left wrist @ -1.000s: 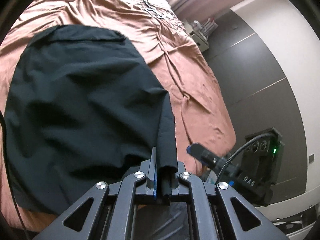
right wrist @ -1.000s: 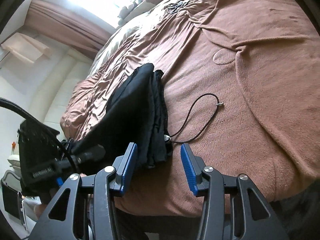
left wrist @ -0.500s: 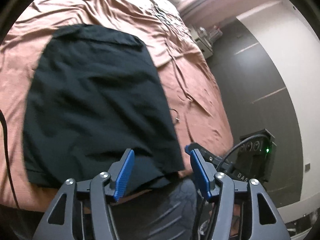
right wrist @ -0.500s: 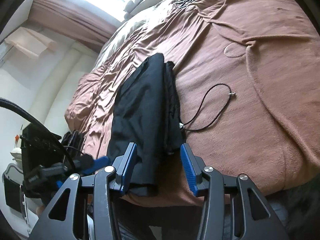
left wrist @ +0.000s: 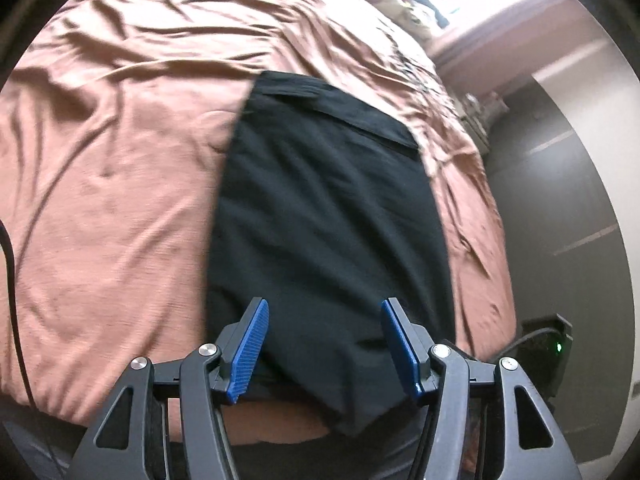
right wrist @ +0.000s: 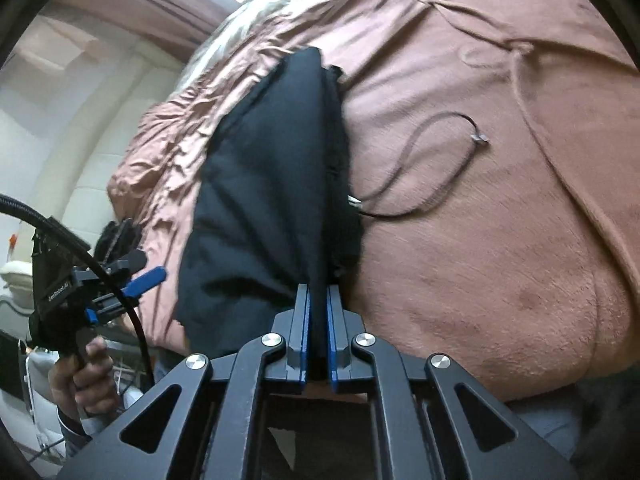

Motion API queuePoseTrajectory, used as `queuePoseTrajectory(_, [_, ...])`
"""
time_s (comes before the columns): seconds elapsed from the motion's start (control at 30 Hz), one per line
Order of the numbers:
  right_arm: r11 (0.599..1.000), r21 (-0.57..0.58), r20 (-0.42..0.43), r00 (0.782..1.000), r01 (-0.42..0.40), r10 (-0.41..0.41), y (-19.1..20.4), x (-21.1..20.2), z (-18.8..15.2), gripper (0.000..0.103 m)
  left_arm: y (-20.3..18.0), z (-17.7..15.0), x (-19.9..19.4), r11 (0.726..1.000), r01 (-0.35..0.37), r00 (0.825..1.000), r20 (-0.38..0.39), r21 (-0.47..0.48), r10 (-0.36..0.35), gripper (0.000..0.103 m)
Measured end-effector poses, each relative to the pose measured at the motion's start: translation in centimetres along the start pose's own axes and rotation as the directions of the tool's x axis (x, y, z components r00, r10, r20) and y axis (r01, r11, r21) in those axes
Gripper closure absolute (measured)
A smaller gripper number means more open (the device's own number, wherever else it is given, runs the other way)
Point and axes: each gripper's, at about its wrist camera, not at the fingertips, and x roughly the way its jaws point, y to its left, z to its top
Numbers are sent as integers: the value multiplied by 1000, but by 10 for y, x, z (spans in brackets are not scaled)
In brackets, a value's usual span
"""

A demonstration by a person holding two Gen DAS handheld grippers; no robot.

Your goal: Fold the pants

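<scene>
The right gripper (right wrist: 317, 308) was clamped on the near edge of the pants (right wrist: 276, 200), its blue pads (right wrist: 330, 340) pressed against a pinched fold of black cloth so that only the fabric's thickness kept them apart. From that pinch the cloth rose a little and ran away from the camera as a long, narrow, folded bundle, its layered edges showing along the side nearest a thin black cord (right wrist: 420, 168). The cord lay in a loose loop on the bedspread (right wrist: 500, 240), one end touching the bundle's edge.

The left gripper (left wrist: 325, 344) stood open, its blue pads (left wrist: 249, 348) well apart and holding nothing. It hung over the near end of the pants (left wrist: 328, 208), with black cloth showing in the gap between the pads but neither pad pressing on it. In this view the pants lay flat on the brown bedspread (left wrist: 112, 200) as a tall dark rectangle, the waistband (left wrist: 336, 108) at the far end and the near end drooping slightly over the edge of the bed.

In the right wrist view, the left gripper (right wrist: 140, 280) appeared off the bed's left side, gripped by a hand (right wrist: 84, 376), with a thick black cable (right wrist: 116, 292) arching over it. Beyond the bed in the left wrist view stood a grey wall (left wrist: 560, 208) and a dark box with a small green light (left wrist: 558, 346).
</scene>
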Motion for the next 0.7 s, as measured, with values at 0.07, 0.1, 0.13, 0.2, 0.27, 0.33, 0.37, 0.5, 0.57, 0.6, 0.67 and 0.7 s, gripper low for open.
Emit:
queuePoseTrajectory(0.07, [1000, -5, 4, 1000, 2, -2, 0, -4, 2, 99, 14, 2, 0, 999, -13, 1000, 6, -29, 13, 42])
queuePoseTrajectory(0.1, [1000, -14, 14, 1000, 9, -9, 2, -8, 3, 98, 18, 3, 0, 999, -16, 1000, 8, -39, 16, 42])
queuePoseTrajectory(0.13, [1000, -21, 21, 1000, 18, -17, 3, -12, 5, 97, 21, 3, 1, 999, -19, 1000, 9, -49, 20, 43])
queuePoseTrajectory(0.2, [999, -39, 31, 999, 26, -25, 7, -21, 6, 86, 28, 4, 2, 998, -22, 1000, 11, -64, 23, 42])
queuePoseTrajectory(0.27, [997, -72, 57, 998, 22, -18, 12, -29, 10, 66, 34, 3, 3, 997, -23, 1000, 12, -77, 24, 43])
queuePoseTrajectory(0.33, [996, -89, 86, 996, 26, -18, 15, -33, 16, 54, 39, 3, 5, 996, -24, 1000, 11, -88, 25, 43])
queuePoseTrajectory(0.37, [996, -90, 92, 996, 27, -18, 14, -34, 16, 54, 42, 1, 5, 995, -25, 1000, 8, -93, 26, 43])
queuePoseTrajectory(0.5, [996, -88, 81, 997, 18, -11, 13, -20, 24, 54, 49, -4, 12, 994, -15, 1000, -19, -104, 13, 43])
queuePoseTrajectory(0.57, [997, -80, 66, 998, 3, 3, 10, -9, 29, 54, 49, -5, 12, 995, -10, 1000, -23, -99, 8, 43])
queuePoseTrajectory(0.6, [997, -76, 63, 998, -1, 6, 9, -1, 32, 54, 49, -6, 12, 996, -6, 1000, -20, -94, 4, 43])
queuePoseTrajectory(0.67, [998, -68, 54, 999, 5, -1, 7, 10, 38, 54, 49, -6, 13, 995, 14, 1000, -23, -96, -16, 45])
queuePoseTrajectory(0.7, [998, -64, 50, 999, -5, 8, 5, 16, 41, 54, 50, -6, 14, 995, 24, 999, -27, -101, -27, 50])
